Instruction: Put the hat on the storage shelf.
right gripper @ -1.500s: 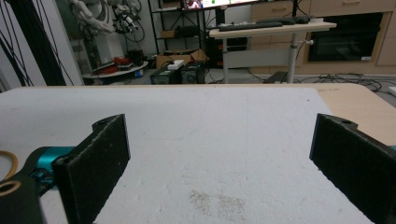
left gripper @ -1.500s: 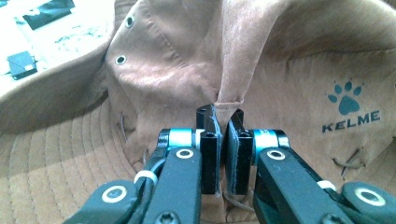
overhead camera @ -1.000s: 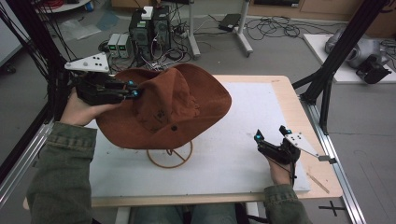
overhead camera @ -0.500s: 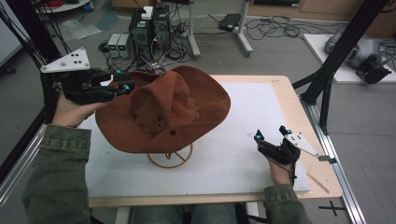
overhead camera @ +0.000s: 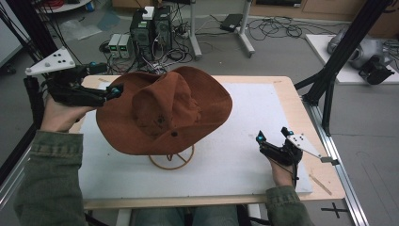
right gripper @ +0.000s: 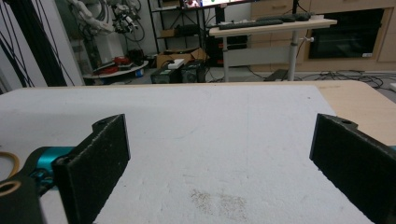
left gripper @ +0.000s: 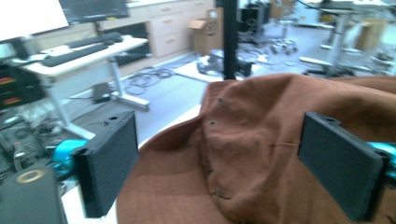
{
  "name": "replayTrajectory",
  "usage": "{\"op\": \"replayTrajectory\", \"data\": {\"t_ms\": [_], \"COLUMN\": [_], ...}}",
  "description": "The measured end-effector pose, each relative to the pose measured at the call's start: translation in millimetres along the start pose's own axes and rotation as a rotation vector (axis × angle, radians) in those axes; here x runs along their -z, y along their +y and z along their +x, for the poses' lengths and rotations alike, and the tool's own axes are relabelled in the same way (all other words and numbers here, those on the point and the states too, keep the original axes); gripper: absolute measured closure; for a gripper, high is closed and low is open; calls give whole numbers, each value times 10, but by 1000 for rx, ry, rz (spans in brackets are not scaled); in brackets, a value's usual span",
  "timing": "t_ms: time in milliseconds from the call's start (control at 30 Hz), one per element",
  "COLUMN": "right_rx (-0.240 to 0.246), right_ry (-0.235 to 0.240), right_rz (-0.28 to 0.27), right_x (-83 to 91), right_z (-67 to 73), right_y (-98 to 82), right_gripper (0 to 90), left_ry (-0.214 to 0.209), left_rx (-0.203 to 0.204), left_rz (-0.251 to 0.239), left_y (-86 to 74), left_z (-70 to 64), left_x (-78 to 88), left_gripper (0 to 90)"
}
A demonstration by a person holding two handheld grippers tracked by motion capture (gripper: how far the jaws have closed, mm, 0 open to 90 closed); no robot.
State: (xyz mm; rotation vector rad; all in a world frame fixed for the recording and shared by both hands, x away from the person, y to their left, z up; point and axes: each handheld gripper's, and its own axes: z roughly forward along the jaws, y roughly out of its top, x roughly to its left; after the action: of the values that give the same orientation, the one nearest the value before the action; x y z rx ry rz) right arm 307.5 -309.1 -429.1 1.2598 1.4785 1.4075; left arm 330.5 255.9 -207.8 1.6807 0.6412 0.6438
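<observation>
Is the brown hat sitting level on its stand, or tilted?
Tilted: the brown hat rests on the wooden stand, its brim lower toward the person.

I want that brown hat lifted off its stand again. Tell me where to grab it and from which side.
Grip the brown hat by the thin, flat brim at its left edge, coming in level from the left. The left claw, jaws just opened, is right beside it; the crown is too bulky to pinch.
</observation>
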Motion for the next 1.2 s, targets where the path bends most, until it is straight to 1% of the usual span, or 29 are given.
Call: {"op": "replayTrajectory", "data": {"t_ms": [67, 133, 200, 267, 333, 400, 433, 467, 500, 533, 633, 667, 733, 867, 933, 1000, 1033, 1067, 1167, 1200], "right_rx": [-3, 0, 2, 3, 4, 7, 0, 1, -5, -3, -17, -20, -15, -17, -17, -20, -26, -20, -15, -22], "right_ry": [-1, -1, -2, -5, -7, -8, -9, -14, -23, -27, -39, -43, -48, -44, -45, -45, -46, -50, -63, -71], "right_rz": [2, -1, -1, -6, -7, -10, -13, -19, -25, -29, -38, -36, -44, -42, -46, -46, -47, -48, -67, -70], "right_x": [0, 0, 5, 8, 10, 11, 16, 20, 26, 32, 42, 46, 49, 55, 53, 54, 56, 59, 70, 80], "right_z": [1, 2, 2, 5, 8, 6, 9, 6, 3, -4, -9, -9, -13, -11, -10, -8, -4, -9, -17, -13], "right_y": [-1, 0, 2, 4, 6, 8, 11, 12, 17, 18, 24, 23, 25, 24, 26, 24, 26, 27, 33, 34], "right_gripper": [45, 45, 45, 45, 45, 45, 45, 45, 45, 45, 45, 45, 45, 45, 45, 45, 45, 45, 44, 44], "left_ry": [63, 155, 235, 340, 423, 484, 510, 564, 606, 640, 730, 765, 804, 864, 872, 875, 880, 900, 913, 924], "left_rx": [15, 33, 56, 72, 91, 108, 110, 96, 83, 75, 55, 48, 60, 70, 79, 80, 77, 70, 74, 82], "left_rz": [-35, -72, -115, -126, -139, -155, -159, -158, -165, -174, -222, -246, -286, -318, -323, -317, -304, -281, -246, -241], "left_y": [-13, -49, -126, -223, -329, -436, -476, -538, -589, -639, -787, -857, -974, -1205, -1317, -1434, -1510, -1614, -1846, -1900], "left_z": [4, 16, 34, 51, 65, 68, 62, 41, 17, -10, -99, -137, -187, -271, -314, -366, -402, -454, -546, -559], "left_x": [59, 142, 234, 324, 414, 496, 521, 555, 578, 604, 665, 689, 724, 775, 786, 778, 763, 746, 724, 722], "left_gripper": [95, 95, 95, 95, 95, 95, 95, 95, 95, 95, 99, 99, 99, 100, 101, 101, 101, 101, 101, 101]}}
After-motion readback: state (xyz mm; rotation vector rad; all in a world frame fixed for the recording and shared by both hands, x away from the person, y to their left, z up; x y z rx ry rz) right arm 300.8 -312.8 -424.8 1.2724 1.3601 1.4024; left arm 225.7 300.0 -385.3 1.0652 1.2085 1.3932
